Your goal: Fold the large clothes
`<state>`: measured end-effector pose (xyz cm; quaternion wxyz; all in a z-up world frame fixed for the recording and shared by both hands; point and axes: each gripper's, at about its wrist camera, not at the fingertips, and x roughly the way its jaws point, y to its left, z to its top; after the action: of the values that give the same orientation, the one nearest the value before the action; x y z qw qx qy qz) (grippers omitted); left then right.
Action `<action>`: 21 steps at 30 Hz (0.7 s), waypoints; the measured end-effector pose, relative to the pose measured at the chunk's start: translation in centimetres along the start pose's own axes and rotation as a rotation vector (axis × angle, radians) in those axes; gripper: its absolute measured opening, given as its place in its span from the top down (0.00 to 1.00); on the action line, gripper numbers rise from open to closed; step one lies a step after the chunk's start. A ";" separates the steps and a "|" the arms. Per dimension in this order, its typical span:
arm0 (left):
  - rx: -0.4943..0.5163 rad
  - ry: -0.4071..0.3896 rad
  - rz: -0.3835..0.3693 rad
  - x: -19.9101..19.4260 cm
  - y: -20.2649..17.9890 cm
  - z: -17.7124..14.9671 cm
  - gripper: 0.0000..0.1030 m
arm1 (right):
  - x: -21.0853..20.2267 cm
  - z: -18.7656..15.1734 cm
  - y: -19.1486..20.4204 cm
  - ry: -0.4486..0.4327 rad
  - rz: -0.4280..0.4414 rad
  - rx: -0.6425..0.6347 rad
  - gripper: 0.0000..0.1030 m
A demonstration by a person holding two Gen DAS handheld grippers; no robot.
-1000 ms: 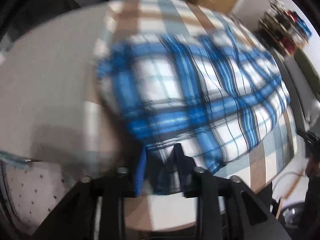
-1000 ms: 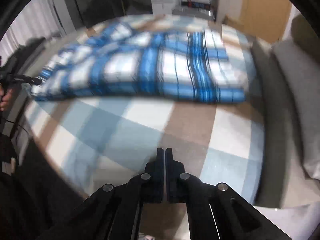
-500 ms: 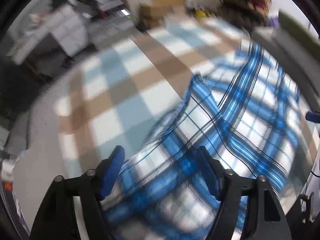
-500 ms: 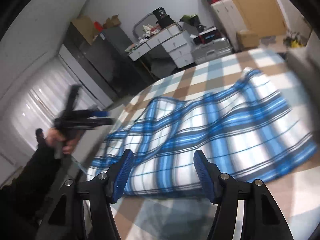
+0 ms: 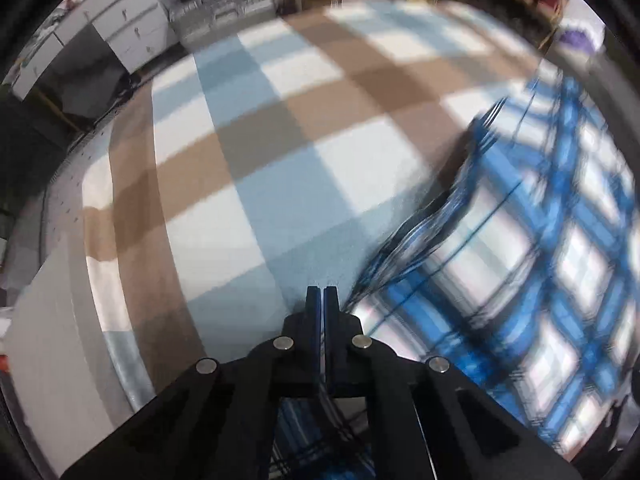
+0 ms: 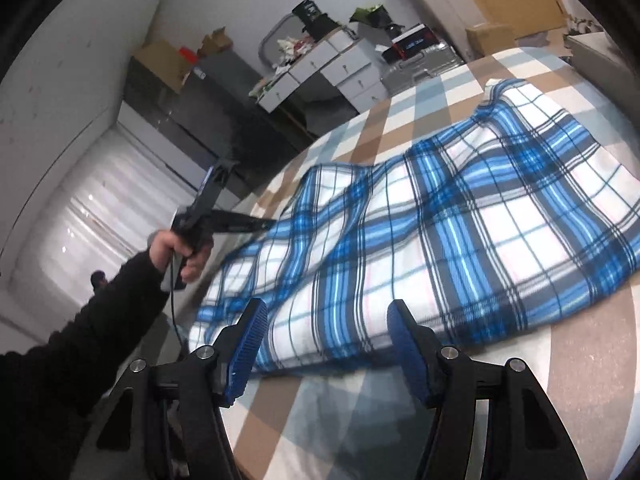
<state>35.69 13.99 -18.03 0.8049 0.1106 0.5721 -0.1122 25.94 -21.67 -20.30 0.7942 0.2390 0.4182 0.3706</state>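
A blue, white and black plaid cloth (image 6: 432, 236) lies folded on a bed with a checked cover (image 6: 580, 364). In the left wrist view the cloth (image 5: 520, 264) is blurred at the right. My left gripper (image 5: 321, 294) has its jaws together, and some plaid cloth shows below it under the fingers; whether it pinches the cloth is unclear. In the right wrist view the left gripper (image 6: 262, 225) reaches the cloth's left edge. My right gripper (image 6: 326, 344) is open and empty, just above the cloth's near edge.
The bed's checked cover (image 5: 256, 184) fills the left wrist view. White drawers (image 6: 332, 72), a silver case (image 6: 420, 68) and cardboard boxes (image 6: 492, 36) stand beyond the bed. A grey pillow or bolster (image 6: 600, 52) lies at the far right.
My left gripper has gone from open to shut and swung left, so the cloth now lies at its right. My right gripper stays open and has edged closer to the cloth's near edge.
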 end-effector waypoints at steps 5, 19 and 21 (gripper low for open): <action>0.034 -0.055 -0.130 -1.8 -1.2 0.4 0.89 | 1.5 0.2 0.0 0.010 0.029 0.023 0.38; 0.074 0.019 -0.148 2.2 -2.5 1.7 0.98 | 2.2 -1.5 -0.7 0.107 0.022 0.062 0.38; 0.086 0.014 -0.136 1.7 -2.9 1.4 1.00 | 2.3 -1.8 -0.9 0.126 -0.001 0.057 0.38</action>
<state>36.57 10.67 -19.35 0.7860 0.1065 0.5784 -0.1904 25.66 -20.32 -22.95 0.7594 0.2376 0.4777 0.3725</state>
